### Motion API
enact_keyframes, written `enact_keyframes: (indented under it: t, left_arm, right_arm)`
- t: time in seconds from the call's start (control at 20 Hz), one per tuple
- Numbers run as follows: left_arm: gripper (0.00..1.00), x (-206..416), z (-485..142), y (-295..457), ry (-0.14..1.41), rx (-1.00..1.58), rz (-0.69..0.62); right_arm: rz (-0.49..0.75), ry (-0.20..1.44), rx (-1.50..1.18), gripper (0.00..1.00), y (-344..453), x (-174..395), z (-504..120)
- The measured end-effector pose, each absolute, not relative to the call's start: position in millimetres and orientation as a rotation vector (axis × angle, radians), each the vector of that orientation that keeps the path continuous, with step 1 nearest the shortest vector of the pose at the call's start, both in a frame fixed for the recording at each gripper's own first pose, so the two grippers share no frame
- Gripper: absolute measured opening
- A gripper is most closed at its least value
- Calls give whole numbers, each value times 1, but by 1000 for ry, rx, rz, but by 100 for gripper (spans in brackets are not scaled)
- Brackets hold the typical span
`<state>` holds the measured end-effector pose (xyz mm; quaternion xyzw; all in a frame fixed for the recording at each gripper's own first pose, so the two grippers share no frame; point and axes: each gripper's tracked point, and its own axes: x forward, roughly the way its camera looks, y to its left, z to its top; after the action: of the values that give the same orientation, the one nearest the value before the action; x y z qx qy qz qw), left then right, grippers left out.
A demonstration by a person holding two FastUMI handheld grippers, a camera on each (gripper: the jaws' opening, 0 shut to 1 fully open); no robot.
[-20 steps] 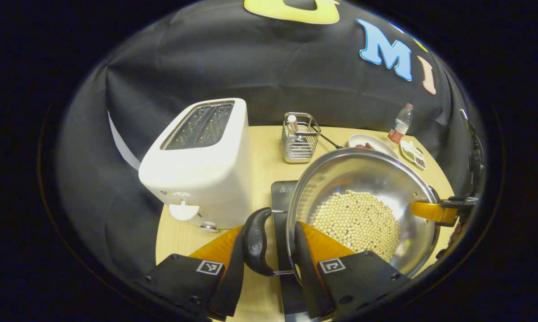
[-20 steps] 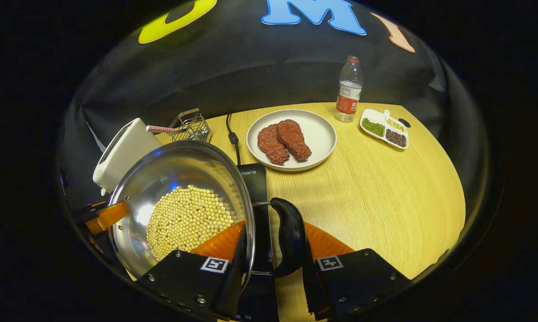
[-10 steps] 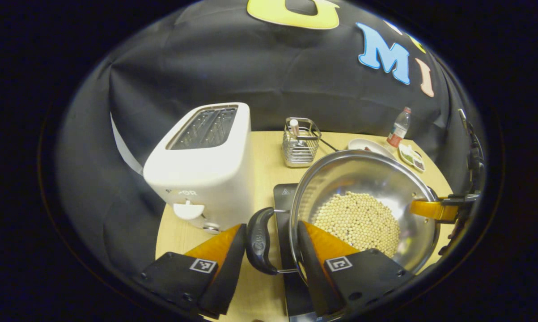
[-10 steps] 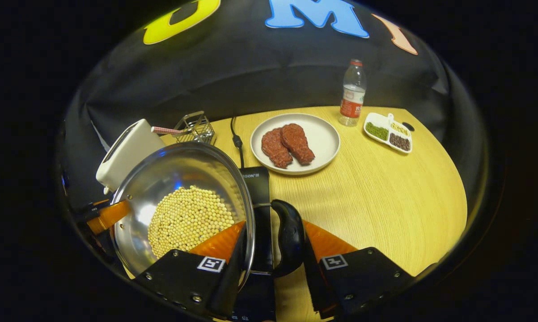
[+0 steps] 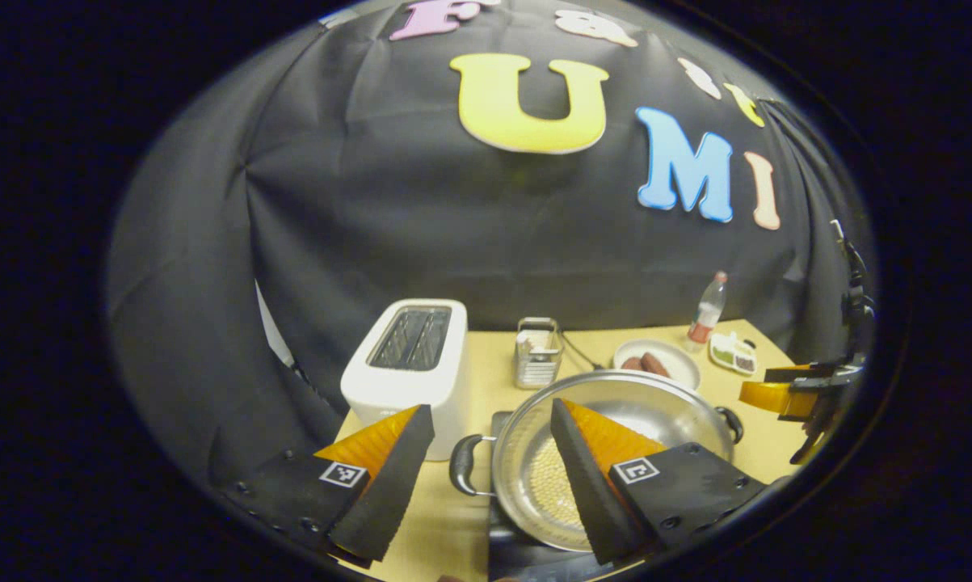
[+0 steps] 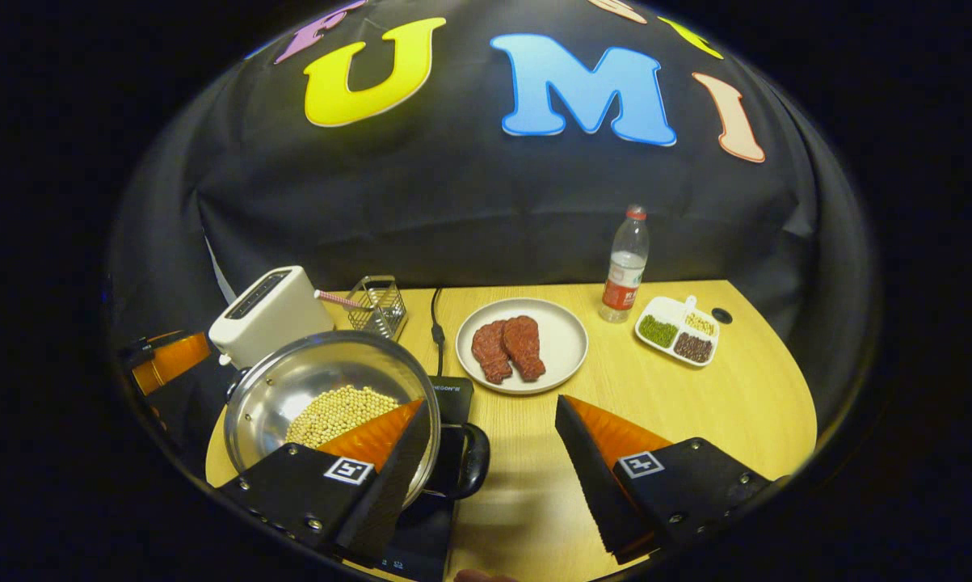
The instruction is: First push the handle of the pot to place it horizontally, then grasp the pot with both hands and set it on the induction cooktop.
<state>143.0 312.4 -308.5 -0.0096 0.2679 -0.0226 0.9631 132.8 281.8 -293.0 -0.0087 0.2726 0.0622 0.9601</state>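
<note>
The pot [image 6: 324,400], a shiny steel bowl-shaped vessel holding pale round beans [image 6: 338,411], sits on the flat black induction cooktop [image 6: 452,396], so the placing looks done. Its looped black side handles [image 5: 463,465] lie level, easy to pinch from either side. The left gripper [image 5: 486,461] hangs above with its wedge fingers spread apart, holding nothing; further right, the right gripper [image 6: 490,465] is likewise parted and empty above the wood-grain table [image 6: 696,404].
</note>
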Motion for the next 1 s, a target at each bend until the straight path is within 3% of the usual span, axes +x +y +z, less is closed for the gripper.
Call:
enact_keyframes:
  t: [0.25,0.35,0.4,0.6,0.65,0.7,0.75,0.8,0.9,0.95,1.0]
  left_arm:
    - [99,118,-214,213,362,14,-86]
    - [95,108,-183,168,310,-5,-104]
    - [99,103,-167,145,288,-29,-114]
    - [92,84,-101,83,186,-131,-103]
    - [95,80,-85,71,158,-148,-100]
    - [92,75,-72,59,137,-157,-98]
    - [99,68,-61,51,120,-152,-94]
    - [92,62,-52,46,102,-140,-84]
    - [92,49,-35,37,72,-116,-71]
    - [99,41,-32,31,66,-104,-63]
    - [99,33,-29,27,67,-98,-54]
  right_arm:
    - [129,408,-16,94,231,110,-214]
    - [124,336,-2,95,208,98,-175]
    - [116,293,3,94,194,94,-154]
    - [87,156,-9,94,138,63,-83]
    - [80,135,-14,94,124,54,-70]
    - [75,119,-12,94,113,49,-61]
    - [72,107,-8,94,103,42,-55]
    - [69,102,-4,94,91,35,-48]
    - [69,80,13,94,71,30,-34]
    - [73,77,24,94,64,28,-29]
    - [78,78,30,94,58,26,-26]
